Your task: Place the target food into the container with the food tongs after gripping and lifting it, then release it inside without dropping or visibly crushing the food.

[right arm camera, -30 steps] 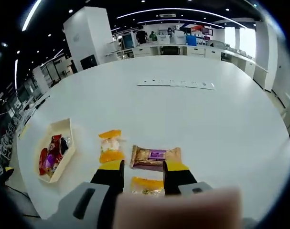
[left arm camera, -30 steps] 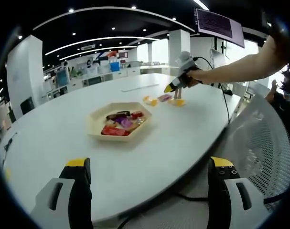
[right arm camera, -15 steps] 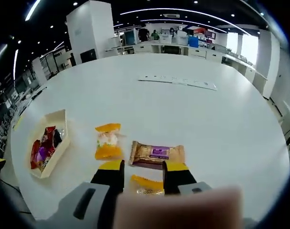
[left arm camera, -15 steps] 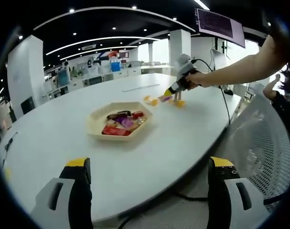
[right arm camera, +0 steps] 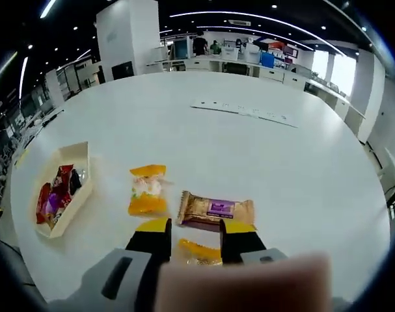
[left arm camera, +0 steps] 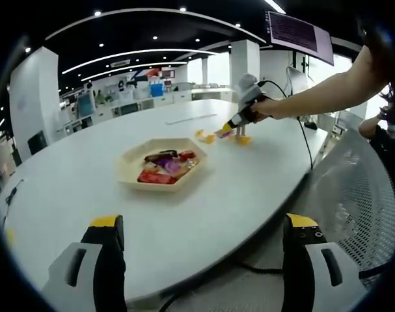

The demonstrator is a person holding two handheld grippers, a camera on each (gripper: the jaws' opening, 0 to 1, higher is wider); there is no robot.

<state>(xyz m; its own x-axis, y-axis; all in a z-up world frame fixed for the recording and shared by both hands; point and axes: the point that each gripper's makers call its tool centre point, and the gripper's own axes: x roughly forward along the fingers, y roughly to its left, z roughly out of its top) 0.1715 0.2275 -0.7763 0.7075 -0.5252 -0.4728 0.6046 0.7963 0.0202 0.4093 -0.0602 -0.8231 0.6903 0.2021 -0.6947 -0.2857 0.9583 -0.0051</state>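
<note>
1. Orange crinkly film: a small sealed snack packet [right arm camera: 198,252] lies between the right gripper [right arm camera: 194,235] jaws, at the near edge of the white counter [right arm camera: 249,156]. Whether the jaws press it or only flank it, I cannot tell; they stand narrowly apart.
2. Just beyond it lie a brown-and-purple wrapped bar [right arm camera: 216,209] and, to its left, an orange-and-white packet [right arm camera: 147,190]. All three sit close together, apart from one another.
3. The container [right arm camera: 62,188], a pale hexagonal tray, sits well left, already holding several wrapped sweets.
4. Handling, as a judgement: packet looks light, soft, air-puffed, with slick film. Likely to slip or crumple under hard squeeze. Best hold across the middle of the body, light pressure, not the flat crimped ends.
5. Left gripper [left arm camera: 204,266] hangs off the near counter edge, jaws wide apart, holding nothing. From there the tray [left arm camera: 159,164] shows mid-counter and the right gripper [left arm camera: 239,120] in a person's hand over the far packets [left arm camera: 223,134].
</note>
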